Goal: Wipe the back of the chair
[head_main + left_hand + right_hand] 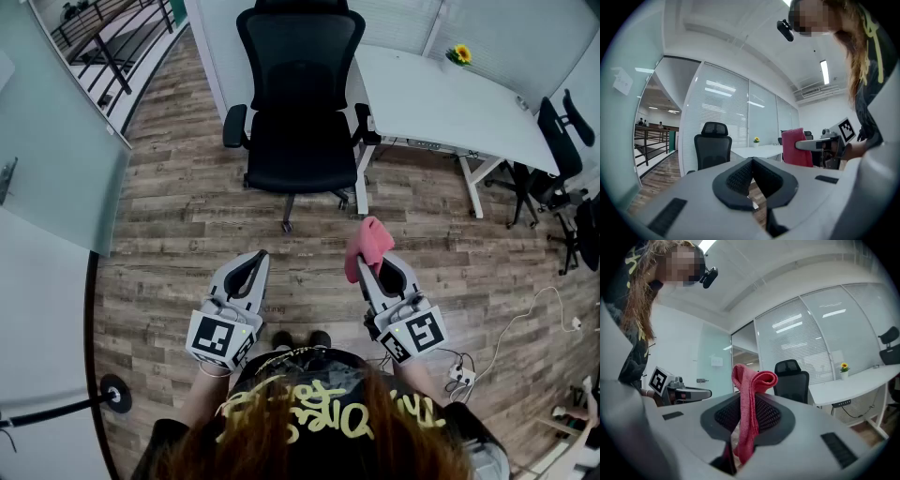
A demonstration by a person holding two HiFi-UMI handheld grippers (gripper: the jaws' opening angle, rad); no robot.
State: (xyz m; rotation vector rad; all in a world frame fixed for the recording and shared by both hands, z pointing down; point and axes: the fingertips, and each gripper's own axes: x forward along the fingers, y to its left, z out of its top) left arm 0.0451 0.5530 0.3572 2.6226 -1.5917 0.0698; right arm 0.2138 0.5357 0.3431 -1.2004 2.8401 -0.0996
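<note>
A black mesh-backed office chair (298, 103) stands ahead of me, its seat facing me and its back toward the white desk. It also shows as the chair (712, 150) in the left gripper view and the chair (792, 383) in the right one. My right gripper (373, 255) is shut on a pink cloth (367, 246), which sticks up between the jaws as the cloth (749, 413). My left gripper (251, 269) is shut with nothing in it. Both grippers are held low in front of me, well short of the chair.
A white desk (450, 103) with a small potted sunflower (459, 55) stands right of the chair. More black chairs (561, 141) sit at far right. A glass partition (56, 159) runs along the left. A white power strip and cable (461, 373) lie on the wood floor.
</note>
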